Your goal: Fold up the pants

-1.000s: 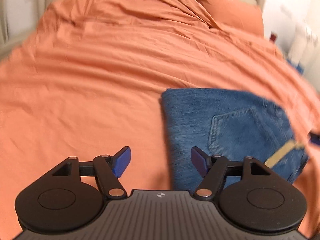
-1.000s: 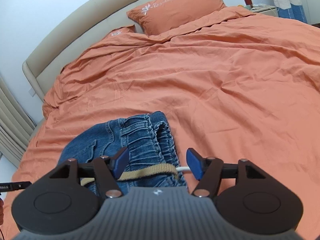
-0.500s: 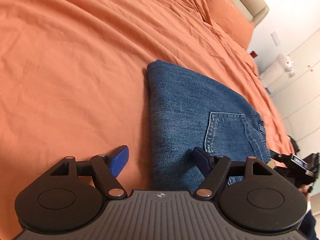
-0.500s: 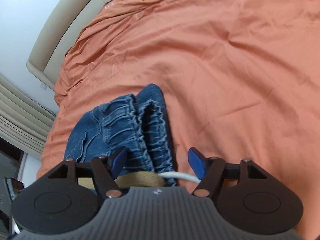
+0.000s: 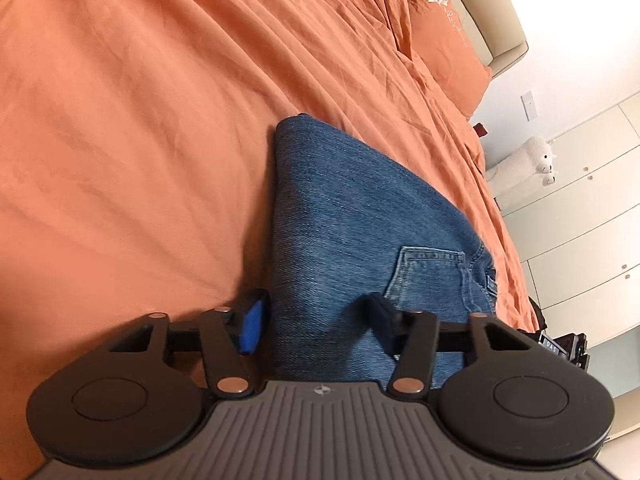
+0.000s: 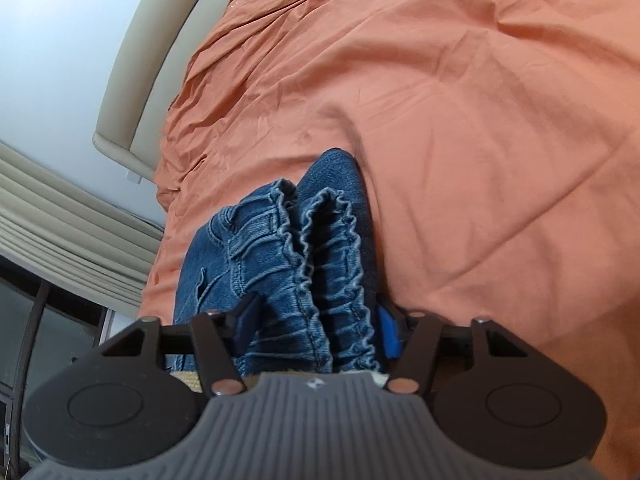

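Observation:
Blue jeans point(image 5: 360, 220) lie folded into a compact stack on the orange bed cover point(image 5: 140, 120). In the left wrist view a back pocket point(image 5: 432, 276) faces up. My left gripper point(image 5: 318, 320) straddles the stack's near folded edge. Its jaws are closing, with one pad beside the fold and the other over the denim. In the right wrist view the gathered elastic waistband point(image 6: 332, 256) of the jeans point(image 6: 224, 264) runs between the fingers of my right gripper point(image 6: 318, 324). Those jaws are closing too, with no visible squeeze. A tan drawstring point(image 6: 182, 378) peeks out beneath.
The orange cover point(image 6: 460, 120) spreads wide around the jeans. A pillow point(image 5: 444, 40) and beige headboard point(image 5: 492, 12) lie at the far end. White wardrobe doors point(image 5: 580, 220) and a plush toy point(image 5: 532, 160) stand beyond one bed side, pleated curtains point(image 6: 60, 220) beyond the other.
Both grippers have dropped and tilted down onto the jeans. The left now straddles the folded edge, the right the waistband, and the left jaws have narrowed a little.

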Demonstrator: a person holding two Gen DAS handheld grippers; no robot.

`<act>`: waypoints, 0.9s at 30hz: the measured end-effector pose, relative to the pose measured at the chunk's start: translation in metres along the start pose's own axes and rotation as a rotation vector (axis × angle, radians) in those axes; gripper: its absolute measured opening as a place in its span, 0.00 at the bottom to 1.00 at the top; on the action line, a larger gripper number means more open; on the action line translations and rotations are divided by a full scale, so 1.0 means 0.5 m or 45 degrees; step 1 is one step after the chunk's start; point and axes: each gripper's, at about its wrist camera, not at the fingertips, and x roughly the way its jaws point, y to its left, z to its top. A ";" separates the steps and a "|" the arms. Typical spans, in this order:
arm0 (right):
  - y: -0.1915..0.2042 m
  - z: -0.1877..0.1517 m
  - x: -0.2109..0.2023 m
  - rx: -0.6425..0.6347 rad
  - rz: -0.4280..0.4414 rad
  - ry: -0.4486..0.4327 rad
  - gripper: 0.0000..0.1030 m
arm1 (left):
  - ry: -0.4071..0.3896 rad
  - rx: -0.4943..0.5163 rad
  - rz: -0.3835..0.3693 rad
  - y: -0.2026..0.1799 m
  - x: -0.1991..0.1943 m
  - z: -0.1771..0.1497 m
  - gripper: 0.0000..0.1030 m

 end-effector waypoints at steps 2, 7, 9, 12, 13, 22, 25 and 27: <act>0.005 -0.002 -0.004 -0.022 0.005 -0.002 0.44 | -0.004 0.017 0.016 -0.009 0.001 -0.002 0.45; 0.053 -0.007 -0.022 -0.147 -0.040 -0.037 0.28 | -0.054 0.028 0.053 -0.026 -0.013 -0.003 0.12; 0.063 -0.009 -0.038 -0.177 -0.036 -0.052 0.26 | -0.093 0.064 0.072 -0.043 -0.032 -0.001 0.08; 0.082 -0.013 -0.059 -0.196 -0.009 -0.072 0.24 | -0.130 0.116 0.081 -0.068 -0.054 -0.003 0.07; 0.088 -0.014 -0.063 -0.204 0.009 -0.076 0.24 | -0.131 0.125 0.079 -0.072 -0.056 -0.004 0.07; 0.167 -0.041 -0.094 -0.382 -0.034 -0.130 0.23 | -0.146 0.197 0.106 -0.099 -0.064 -0.004 0.06; 0.164 -0.041 -0.107 -0.318 0.019 -0.146 0.22 | -0.163 0.231 0.084 -0.112 -0.084 -0.009 0.06; 0.165 -0.042 -0.112 -0.300 0.055 -0.146 0.21 | -0.173 0.234 0.093 -0.113 -0.089 -0.009 0.06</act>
